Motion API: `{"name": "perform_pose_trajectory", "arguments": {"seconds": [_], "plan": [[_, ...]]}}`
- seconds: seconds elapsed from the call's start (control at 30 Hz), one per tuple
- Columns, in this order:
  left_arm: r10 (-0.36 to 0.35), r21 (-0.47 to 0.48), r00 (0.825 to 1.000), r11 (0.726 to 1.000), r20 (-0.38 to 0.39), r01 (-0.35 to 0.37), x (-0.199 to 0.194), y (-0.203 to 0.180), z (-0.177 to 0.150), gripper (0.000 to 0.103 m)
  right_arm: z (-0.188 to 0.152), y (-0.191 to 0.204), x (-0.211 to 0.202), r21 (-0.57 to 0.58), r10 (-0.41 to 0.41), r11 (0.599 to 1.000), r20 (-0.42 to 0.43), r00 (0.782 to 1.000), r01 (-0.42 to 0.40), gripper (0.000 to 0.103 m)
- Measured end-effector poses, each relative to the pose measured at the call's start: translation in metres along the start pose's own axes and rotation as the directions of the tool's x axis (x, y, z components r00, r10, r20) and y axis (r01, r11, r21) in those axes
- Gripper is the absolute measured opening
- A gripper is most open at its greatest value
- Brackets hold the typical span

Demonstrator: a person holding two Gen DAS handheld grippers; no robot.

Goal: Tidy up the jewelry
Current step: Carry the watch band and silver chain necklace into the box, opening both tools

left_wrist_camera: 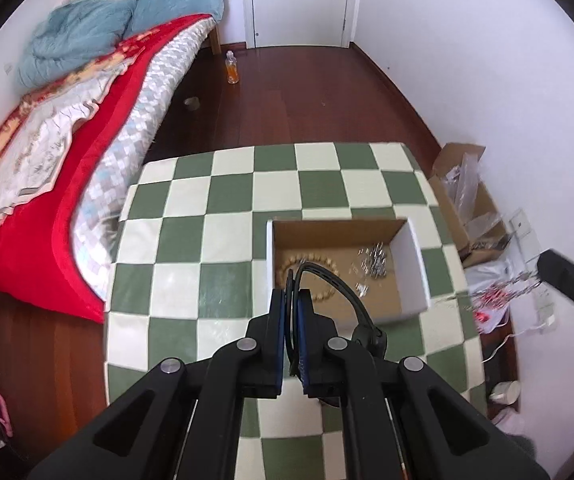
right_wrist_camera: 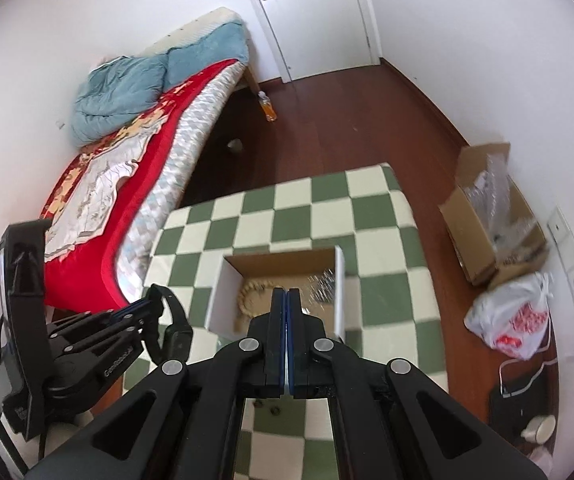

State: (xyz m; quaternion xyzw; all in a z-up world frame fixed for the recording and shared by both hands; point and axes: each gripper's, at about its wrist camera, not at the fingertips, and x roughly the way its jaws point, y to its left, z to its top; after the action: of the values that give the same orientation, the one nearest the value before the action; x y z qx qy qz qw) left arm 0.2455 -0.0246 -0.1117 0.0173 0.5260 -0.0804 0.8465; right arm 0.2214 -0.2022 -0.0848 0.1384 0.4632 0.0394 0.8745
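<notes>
My left gripper (left_wrist_camera: 293,292) is shut on a black wristband (left_wrist_camera: 329,274). The strap loops up out of the fingers, and its thick end (left_wrist_camera: 371,336) hangs to the right. It hovers over the near left corner of an open white-walled cardboard box (left_wrist_camera: 415,264) on the green-and-cream checked table (left_wrist_camera: 191,240). A wooden bead bracelet (left_wrist_camera: 319,258) and silvery chain jewelry (left_wrist_camera: 375,262) lie inside the box. In the right wrist view, my right gripper (right_wrist_camera: 287,294) is shut and empty above the box (right_wrist_camera: 223,300). The left gripper (right_wrist_camera: 147,300) with the wristband (right_wrist_camera: 175,320) is at the lower left.
A bed with a red cover (left_wrist_camera: 47,200) runs along the table's left side. On the floor to the right are an open carton with plastic wrap (right_wrist_camera: 487,232) and a white plastic bag (right_wrist_camera: 515,316). A bottle (left_wrist_camera: 231,68) stands by the far door.
</notes>
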Motion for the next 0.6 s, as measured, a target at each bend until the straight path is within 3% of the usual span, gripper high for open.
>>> {"name": "perform_pose_trajectory", "arguments": {"seconds": [0.23, 0.47, 0.6], "plan": [[-0.040, -0.022, 0.996, 0.999, -0.075, 0.039, 0.039, 0.011, 0.032, 0.003, 0.023, 0.010, 0.056, -0.003, 0.011, 1.000, -0.076, 0.997, -0.011, 0.000], [-0.098, -0.045, 0.974, 0.995, -0.204, 0.090, 0.092, 0.012, 0.033, 0.004, 0.023, 0.000, 0.116, 0.009, -0.005, 1.000, -0.184, 0.983, 0.007, 0.000], [-0.088, -0.058, 0.967, 0.995, -0.238, 0.076, 0.108, 0.011, 0.034, 0.012, 0.018, -0.009, 0.142, 0.020, -0.009, 1.000, -0.246, 0.969, 0.015, 0.000]]}}
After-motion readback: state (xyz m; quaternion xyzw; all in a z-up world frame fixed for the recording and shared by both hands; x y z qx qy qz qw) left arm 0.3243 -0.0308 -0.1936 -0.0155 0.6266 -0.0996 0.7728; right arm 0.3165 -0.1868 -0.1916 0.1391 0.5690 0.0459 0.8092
